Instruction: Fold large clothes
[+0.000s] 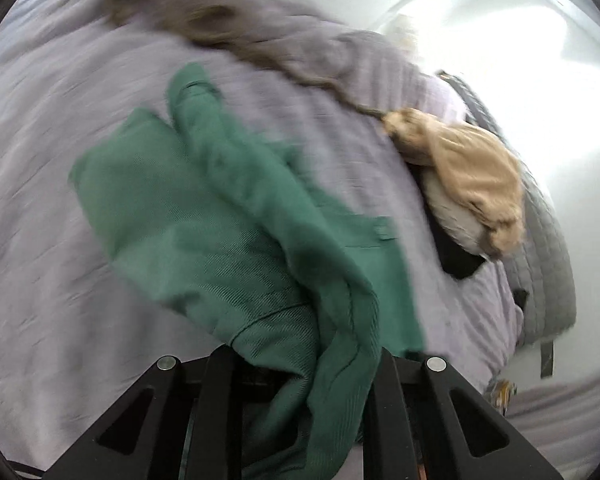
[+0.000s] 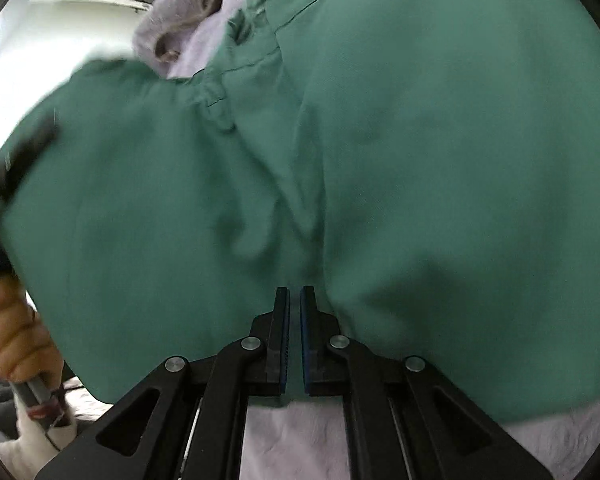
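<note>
Both grippers, left (image 1: 300,364) and right (image 2: 295,300), have fingers clamped on the green garment (image 1: 204,216).

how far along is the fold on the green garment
Early. Done: both grippers have hold of the green garment; the left gripper has cloth bunched between its fingers, and the right gripper is pinched shut on it. In hand: lifting it off the lilac bedcover. Left: every fold; it's still crumpled.
</note>
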The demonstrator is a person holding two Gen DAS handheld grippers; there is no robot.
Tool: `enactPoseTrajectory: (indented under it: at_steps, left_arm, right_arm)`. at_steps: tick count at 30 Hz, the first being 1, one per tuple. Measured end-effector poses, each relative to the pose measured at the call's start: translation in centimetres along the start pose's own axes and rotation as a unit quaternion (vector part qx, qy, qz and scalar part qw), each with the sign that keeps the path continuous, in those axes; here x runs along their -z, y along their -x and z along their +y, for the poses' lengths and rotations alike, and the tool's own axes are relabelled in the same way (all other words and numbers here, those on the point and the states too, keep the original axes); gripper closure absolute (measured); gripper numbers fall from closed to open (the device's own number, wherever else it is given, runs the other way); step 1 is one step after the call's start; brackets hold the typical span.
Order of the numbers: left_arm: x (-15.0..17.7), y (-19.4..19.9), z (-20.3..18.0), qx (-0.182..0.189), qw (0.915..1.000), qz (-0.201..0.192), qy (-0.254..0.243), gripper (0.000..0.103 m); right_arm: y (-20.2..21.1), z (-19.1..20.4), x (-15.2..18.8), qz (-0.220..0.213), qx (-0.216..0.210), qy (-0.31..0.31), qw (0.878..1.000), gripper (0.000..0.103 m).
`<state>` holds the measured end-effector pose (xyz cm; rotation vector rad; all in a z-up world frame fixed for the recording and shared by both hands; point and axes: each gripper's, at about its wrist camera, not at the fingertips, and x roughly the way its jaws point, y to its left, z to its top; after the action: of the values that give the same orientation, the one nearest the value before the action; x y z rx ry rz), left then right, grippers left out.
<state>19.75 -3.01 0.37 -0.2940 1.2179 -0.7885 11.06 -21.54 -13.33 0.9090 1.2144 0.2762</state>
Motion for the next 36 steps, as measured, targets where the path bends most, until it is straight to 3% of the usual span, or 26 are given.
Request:
enactPoseTrajectory:
  at_steps: [5, 10, 13, 14, 15, 17, 19, 22, 24, 26, 29, 32, 36]
  left_arm:
    - [-1.1, -6.7, -9.9, 0.004, 0.9952, 0.037, -0.09, 0.086]
    - [0.4, -16.1, -15.6, 0.02, 0.9868, 0.101, -0.125, 0.086]
    - [2.0, -20.5, -16.9, -0.033, 0.9814, 0.13, -0.138, 0.085]
    - [2.5, -21.1, -17.6, -0.056, 0.9787, 0.127, -0.151, 0.078]
    - [2.7, -21.0, -17.9, -0.053, 0.9784, 0.124, -0.157, 0.071]
    - [2.8, -20.1, -18.4, -0.031, 0.9824, 0.113, -0.146, 0.03]
    - [2.4, -18.2, -18.7, -0.008, 0.9876, 0.081, -0.134, 0.021]
    - [1.2, -15.6, -20.1, 0.001, 0.9883, 0.046, -0.146, 0.021]
    - [0.6, -13.0, -19.4, -0.024, 0.9894, 0.005, -0.143, 0.021]
    - [0.3, -11.3, -17.4, -0.06, 0.9892, -0.017, -0.133, 0.021]
    - [0.5, -9.5, -13.0, -0.126, 0.9861, -0.024, -0.107, 0.021]
    - [1.6, -8.6, -7.3, -0.19, 0.9805, 0.0, -0.05, 0.021]
    - [4.0, -8.2, -3.3, -0.219, 0.9757, 0.015, 0.002, 0.021]
  right_arm:
    - [7.1, -4.5, 0.7, -0.065, -0.026, -0.048, 0.996, 0.095]
    - [10.7, -9.6, 1.2, -0.092, -0.026, -0.104, 0.99, 0.093]
    - [12.0, -10.8, 1.2, -0.104, -0.043, -0.114, 0.987, 0.093]
    - [12.4, -10.8, 1.0, -0.107, -0.042, -0.11, 0.987, 0.093]
    - [12.9, -11.1, 1.0, -0.109, -0.043, -0.109, 0.987, 0.093]
    - [13.4, -11.1, 0.6, -0.121, -0.048, -0.11, 0.985, 0.093]
    - [14.4, -12.2, 0.5, -0.134, -0.052, -0.125, 0.982, 0.086]
    - [15.5, -14.3, 0.4, -0.158, -0.102, -0.173, 0.967, 0.066]
    - [16.6, -16.0, 0.3, -0.176, -0.142, -0.202, 0.953, 0.05]
    - [17.1, -17.2, 0.1, -0.188, -0.18, -0.223, 0.939, 0.048]
    - [17.6, -18.8, -1.2, -0.176, -0.216, -0.227, 0.933, 0.038]
    - [16.9, -16.8, -4.2, -0.148, -0.215, -0.197, 0.945, 0.033]
    - [15.2, -13.8, -8.7, -0.107, -0.164, -0.151, 0.969, 0.033]
